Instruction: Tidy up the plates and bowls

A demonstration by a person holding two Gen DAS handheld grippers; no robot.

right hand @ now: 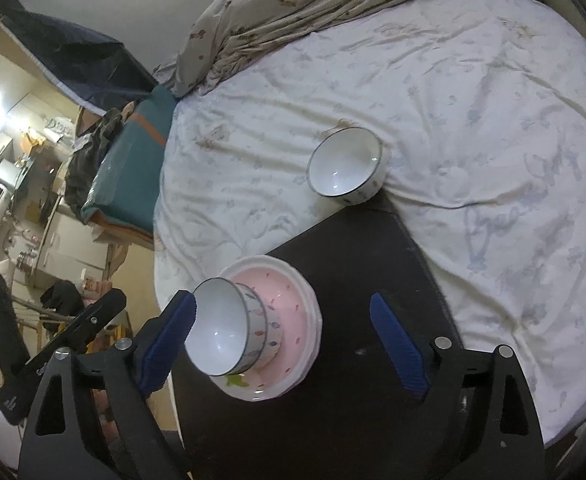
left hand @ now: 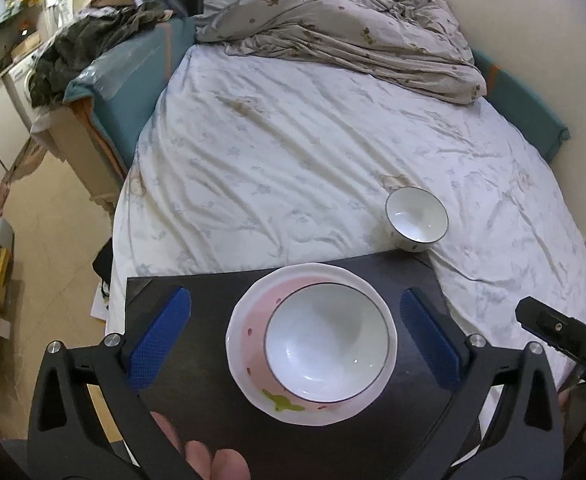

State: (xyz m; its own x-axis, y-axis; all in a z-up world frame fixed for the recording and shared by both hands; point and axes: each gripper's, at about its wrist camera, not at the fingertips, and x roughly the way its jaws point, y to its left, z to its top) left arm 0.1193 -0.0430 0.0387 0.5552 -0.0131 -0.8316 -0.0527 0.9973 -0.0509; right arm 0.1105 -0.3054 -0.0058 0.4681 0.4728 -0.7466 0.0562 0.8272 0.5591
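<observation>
A glossy white bowl (left hand: 327,344) with a thin dark rim is sitting in a pink scalloped plate (left hand: 249,332) on a matte black board (left hand: 197,380). A second bowl (left hand: 417,218) is resting at the board's far edge on the wrinkled sheet (left hand: 293,152). The left gripper (left hand: 296,338) is gaping wide around the plate — holding nothing. The right gripper (right hand: 283,338) is likewise spread, empty; its ribbed blue pad (right hand: 169,344) is partly hiding behind the bowl.

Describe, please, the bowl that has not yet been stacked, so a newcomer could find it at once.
Start at the bed with the wrinkled white sheet, then find the black board lying on its near end. The loose bowl sits on the sheet just past the board's far edge. Unlike the twin bowl resting in the pink plate, it stands alone, tilted, with no plate beneath.
</observation>
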